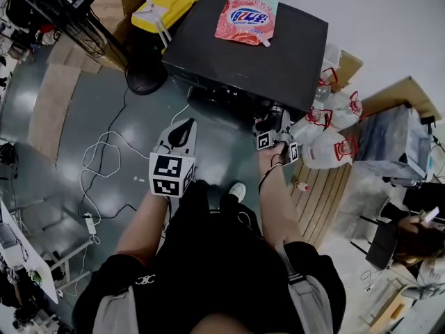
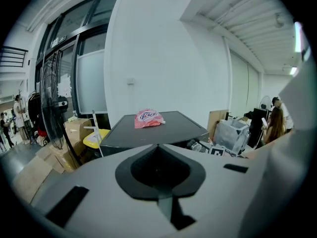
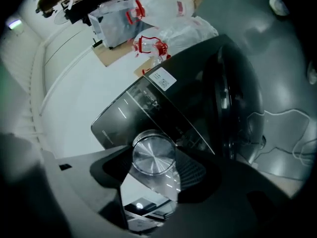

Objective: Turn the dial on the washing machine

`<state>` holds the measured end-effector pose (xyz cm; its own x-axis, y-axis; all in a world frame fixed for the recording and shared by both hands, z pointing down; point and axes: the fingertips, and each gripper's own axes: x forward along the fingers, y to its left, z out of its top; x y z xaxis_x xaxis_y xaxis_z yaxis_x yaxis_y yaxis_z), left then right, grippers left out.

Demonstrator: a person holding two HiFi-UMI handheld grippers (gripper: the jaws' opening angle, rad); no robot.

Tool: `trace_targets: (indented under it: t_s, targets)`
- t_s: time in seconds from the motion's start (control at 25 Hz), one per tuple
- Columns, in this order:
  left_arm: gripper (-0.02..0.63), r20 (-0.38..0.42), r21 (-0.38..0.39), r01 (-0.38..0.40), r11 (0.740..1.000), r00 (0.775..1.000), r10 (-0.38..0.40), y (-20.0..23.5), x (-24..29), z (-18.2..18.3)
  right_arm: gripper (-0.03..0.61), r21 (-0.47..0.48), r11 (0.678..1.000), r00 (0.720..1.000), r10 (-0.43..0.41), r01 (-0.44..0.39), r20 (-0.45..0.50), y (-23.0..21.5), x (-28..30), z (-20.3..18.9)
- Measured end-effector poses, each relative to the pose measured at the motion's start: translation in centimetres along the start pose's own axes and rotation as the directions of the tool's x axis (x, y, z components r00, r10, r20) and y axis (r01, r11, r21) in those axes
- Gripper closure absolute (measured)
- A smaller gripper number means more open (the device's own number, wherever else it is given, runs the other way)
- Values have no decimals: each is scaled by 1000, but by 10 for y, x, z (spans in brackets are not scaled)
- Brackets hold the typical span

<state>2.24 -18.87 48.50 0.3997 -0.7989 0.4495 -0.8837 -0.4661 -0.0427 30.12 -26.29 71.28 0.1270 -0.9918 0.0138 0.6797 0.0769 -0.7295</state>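
Note:
The black washing machine (image 1: 243, 54) stands ahead of me with a pink detergent pouch (image 1: 245, 16) on its lid. My right gripper (image 1: 277, 114) is up against the machine's front control panel. In the right gripper view the round silver dial (image 3: 153, 155) sits between the two dark pads (image 3: 190, 170), which close on its sides, so my right gripper (image 3: 153, 175) is shut on it. My left gripper (image 1: 183, 126) hangs back from the machine over the floor, jaws together with nothing in them. From the left gripper (image 2: 158, 148) I see the machine's lid (image 2: 158, 130) and the pouch (image 2: 147, 118).
Tied plastic bags (image 1: 327, 131) and a wooden pallet (image 1: 323, 193) lie right of the machine. A yellow bin (image 1: 163, 9) and a standing fan (image 1: 146, 75) are to its left. White cables (image 1: 104, 158) trail over the grey floor. A person (image 2: 275, 125) stands far right.

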Motion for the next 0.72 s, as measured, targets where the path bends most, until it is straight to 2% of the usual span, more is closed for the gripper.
trace_targets:
  t_s: [0.16,0.36,0.72]
  targets:
    - [618,0,-3,4,1000,1000,-4,-3,0,-1,303,99,995,1000,-2,0,19,-1,0,0]
    - [618,4,-8,6,1000,1000,-6,-6,0,-1,302,-22,999,998,-46,47,36,1,-3,1]
    - [618,17,-21,2,1000,1000,-2,-2,-5,-1,302,-138,985,994,-99,104,44,3,-6,5]
